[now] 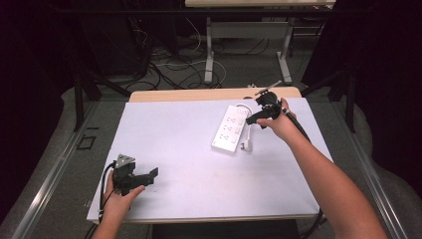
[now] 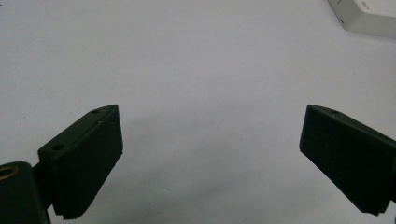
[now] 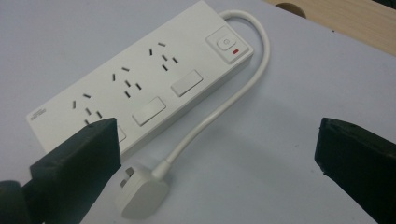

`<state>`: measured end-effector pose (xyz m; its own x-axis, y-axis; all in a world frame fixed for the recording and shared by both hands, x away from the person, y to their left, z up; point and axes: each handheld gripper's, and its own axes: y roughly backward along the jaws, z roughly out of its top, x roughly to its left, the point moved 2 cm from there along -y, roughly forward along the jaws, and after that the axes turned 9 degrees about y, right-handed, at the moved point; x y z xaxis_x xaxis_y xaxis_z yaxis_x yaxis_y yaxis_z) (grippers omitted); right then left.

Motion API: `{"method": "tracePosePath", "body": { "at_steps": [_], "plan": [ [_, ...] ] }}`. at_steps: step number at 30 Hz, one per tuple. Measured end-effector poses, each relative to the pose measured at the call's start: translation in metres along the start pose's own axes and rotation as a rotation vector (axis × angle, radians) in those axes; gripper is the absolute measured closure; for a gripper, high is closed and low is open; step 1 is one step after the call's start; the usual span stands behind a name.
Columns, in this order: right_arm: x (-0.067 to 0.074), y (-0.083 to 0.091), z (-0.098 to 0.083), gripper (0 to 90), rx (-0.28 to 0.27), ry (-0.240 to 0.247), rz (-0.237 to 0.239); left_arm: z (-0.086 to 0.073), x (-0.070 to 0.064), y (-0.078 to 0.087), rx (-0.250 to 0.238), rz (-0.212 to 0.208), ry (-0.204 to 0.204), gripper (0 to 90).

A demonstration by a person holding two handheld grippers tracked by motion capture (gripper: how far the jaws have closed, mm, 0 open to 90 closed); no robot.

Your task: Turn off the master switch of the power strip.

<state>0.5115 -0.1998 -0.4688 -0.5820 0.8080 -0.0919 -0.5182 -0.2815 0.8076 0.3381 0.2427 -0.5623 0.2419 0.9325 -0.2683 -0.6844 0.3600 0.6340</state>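
We're hovering the right tongs (image 3: 219, 172), released and empty, over the white plastic power strip (image 1: 230, 128) at 1 o'clock on the white tabletop (image 1: 189, 169); its long axis is running 7-to-1, white plug (image 3: 142, 191) nearest. Left tongs (image 2: 210, 163) are idling released at 7 o'clock.

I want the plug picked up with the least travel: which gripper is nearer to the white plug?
Right. The right gripper hovers open just beside the white plug, next to the power strip. The left gripper sits far off at the table's near left corner.

Power strip (image 1: 230, 128) on the table (image 1: 179, 134), far right; plug (image 1: 246, 146) just beside it.
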Motion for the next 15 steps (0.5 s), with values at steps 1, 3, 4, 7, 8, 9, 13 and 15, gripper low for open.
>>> {"method": "tracePosePath", "body": {
  "at_steps": [1,3,4,7,8,9,13,15],
  "plan": [
    [0.001,0.002,-0.002,1.8,0.000,0.011,0.004,0.000,0.000,0.000,0.002,0.001,0.000,6.0],
    [0.003,0.007,-0.005,3.4,-0.008,0.016,0.027,0.000,0.000,0.000,0.001,0.002,-0.001,6.0],
    [0.004,0.010,-0.007,3.9,-0.012,0.020,0.029,0.000,0.001,0.000,0.001,0.002,0.000,6.0],
    [0.007,0.015,-0.015,4.1,-0.016,0.021,0.041,0.000,0.001,0.000,0.002,0.003,0.004,6.0],
    [0.009,0.017,-0.018,4.2,-0.016,0.015,0.044,0.000,0.001,-0.001,-0.001,0.003,0.005,6.0],
    [0.009,0.019,-0.021,4.2,-0.022,0.029,0.046,0.000,0.000,-0.001,-0.002,0.003,0.007,6.0],
    [0.012,0.026,-0.034,4.2,-0.027,0.021,0.052,0.000,0.000,-0.002,-0.001,0.004,0.007,6.0],
    [0.012,0.030,-0.040,4.1,-0.035,0.037,0.052,0.000,0.000,-0.002,0.000,0.005,0.008,6.0]
  ]
}}
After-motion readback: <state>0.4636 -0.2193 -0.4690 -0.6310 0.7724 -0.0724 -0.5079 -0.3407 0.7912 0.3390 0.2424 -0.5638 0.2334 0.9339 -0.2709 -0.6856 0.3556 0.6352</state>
